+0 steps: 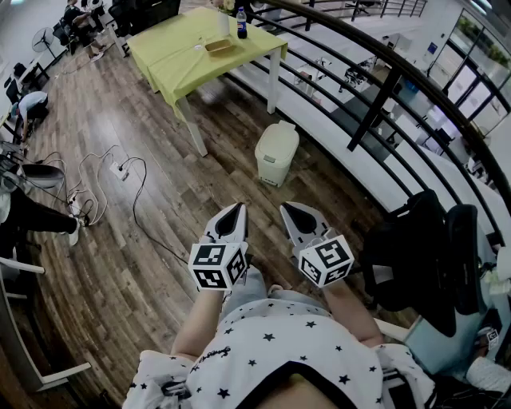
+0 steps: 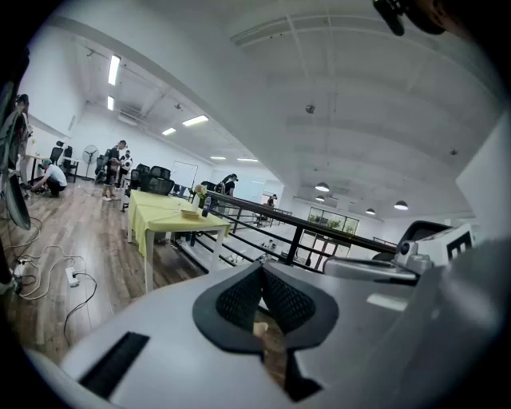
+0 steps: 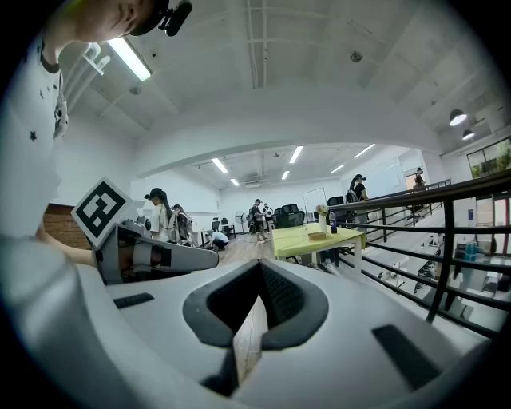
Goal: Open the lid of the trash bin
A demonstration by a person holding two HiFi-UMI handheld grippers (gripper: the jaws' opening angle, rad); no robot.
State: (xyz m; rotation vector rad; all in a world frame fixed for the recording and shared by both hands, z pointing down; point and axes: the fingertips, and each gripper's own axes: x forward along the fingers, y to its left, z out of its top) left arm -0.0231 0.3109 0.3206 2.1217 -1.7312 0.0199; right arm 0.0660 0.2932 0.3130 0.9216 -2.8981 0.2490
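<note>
A cream trash bin (image 1: 277, 153) stands on the wooden floor next to a leg of the green table, and its lid is down. Both grippers are held close to my body, well short of the bin and pointing toward it. The left gripper (image 1: 238, 209) is shut with nothing in it, its dark pads meeting in the left gripper view (image 2: 262, 272). Beside it, the right gripper (image 1: 285, 209) is likewise shut and empty, its jaws together in the right gripper view (image 3: 259, 270). I cannot clearly make out the bin in either gripper view.
The green table (image 1: 172, 56) carries a bottle (image 1: 242, 23) and a small box (image 1: 218, 45). A black railing (image 1: 383, 88) runs along the right. Cables and a power strip (image 1: 120, 171) lie on the floor at left. A black chair (image 1: 423, 256) stands at right. People sit at far left.
</note>
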